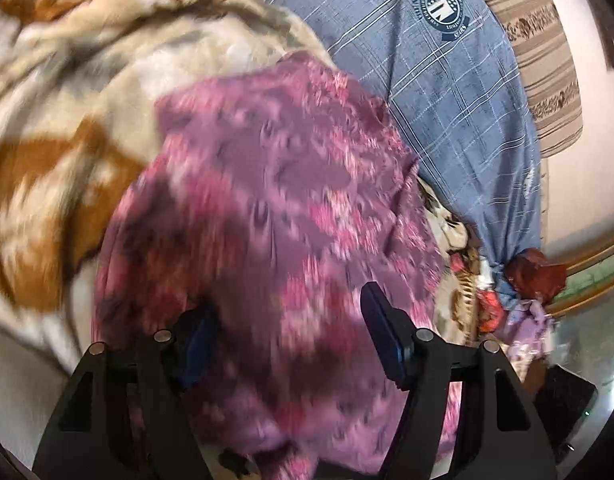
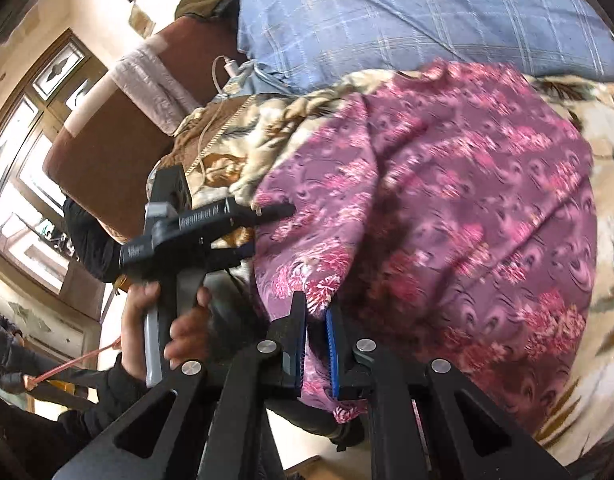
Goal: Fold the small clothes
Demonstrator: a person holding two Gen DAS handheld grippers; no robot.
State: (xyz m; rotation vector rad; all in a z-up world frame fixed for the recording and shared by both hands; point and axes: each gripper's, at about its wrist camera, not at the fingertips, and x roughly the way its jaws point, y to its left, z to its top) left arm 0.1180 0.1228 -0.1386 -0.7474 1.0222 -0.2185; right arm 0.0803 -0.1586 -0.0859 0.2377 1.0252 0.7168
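A purple garment with pink flowers (image 1: 275, 208) lies spread on a beige and orange patterned blanket (image 1: 67, 128). In the left wrist view my left gripper (image 1: 291, 328) is open, its fingers wide apart over the near part of the garment. In the right wrist view my right gripper (image 2: 315, 334) is shut on the near edge of the same garment (image 2: 447, 200), cloth pinched between its blue pads. The left gripper (image 2: 267, 216) shows there at the garment's left edge, held by a hand.
A blue checked pillow (image 1: 447, 80) with a round emblem lies beyond the garment; it also shows in the right wrist view (image 2: 427, 20). A brown headboard or cushion (image 2: 115, 152) and a charger cable (image 2: 223, 76) are at left. A dark phone (image 1: 563, 408) lies at right.
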